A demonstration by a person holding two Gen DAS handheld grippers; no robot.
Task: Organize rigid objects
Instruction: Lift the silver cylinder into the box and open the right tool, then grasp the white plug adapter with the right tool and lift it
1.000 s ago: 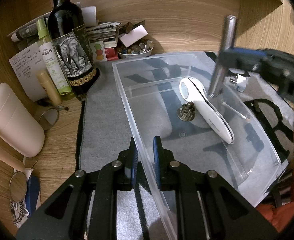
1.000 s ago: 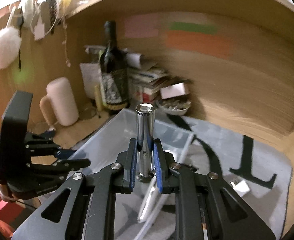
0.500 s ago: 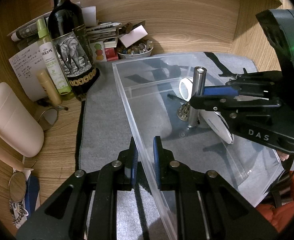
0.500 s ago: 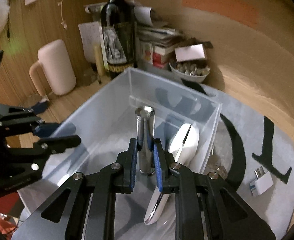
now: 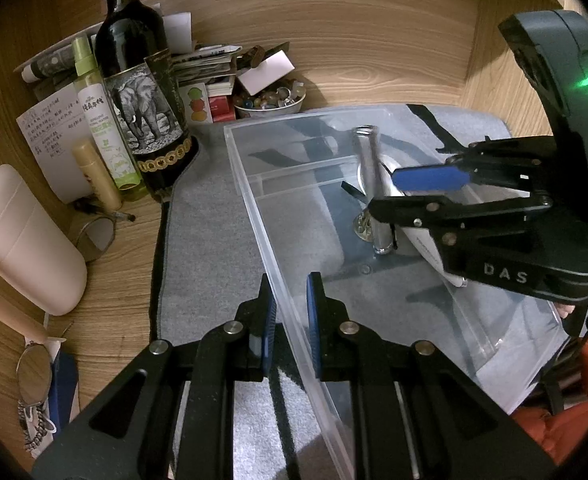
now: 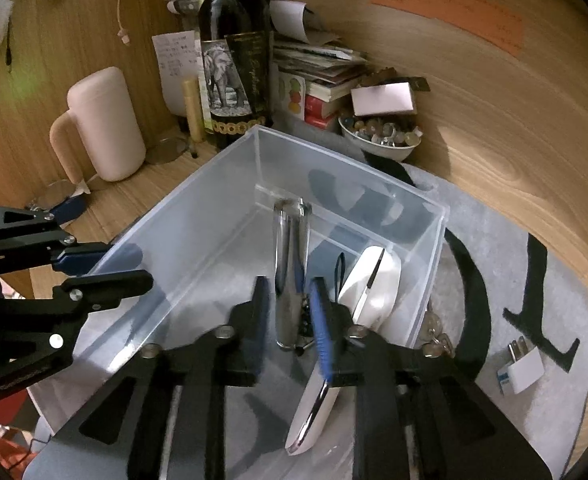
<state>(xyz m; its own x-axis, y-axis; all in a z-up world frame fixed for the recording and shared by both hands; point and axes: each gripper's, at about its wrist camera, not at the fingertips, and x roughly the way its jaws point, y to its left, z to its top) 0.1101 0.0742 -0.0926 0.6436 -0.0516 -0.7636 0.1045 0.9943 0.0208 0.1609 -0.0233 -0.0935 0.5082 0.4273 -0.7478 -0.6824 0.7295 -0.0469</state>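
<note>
Left tongs [image 5: 287, 312] clamped on the near wall of the clear bin [image 5: 254, 200]. Right tongs [image 6: 290, 312] parted, pads just clear of the upright metal tube [image 6: 290, 276] standing on the bin floor, white device [image 6: 368, 284] at its 3 o'clock.

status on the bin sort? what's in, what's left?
Done: white handheld device and a small dark metal piece lie in the clear bin. In hand: metal cylinder stands on the bin floor between the right gripper fingers, now parted; left gripper clamps the bin wall. Left: white plug adapter and keys on the mat.
</note>
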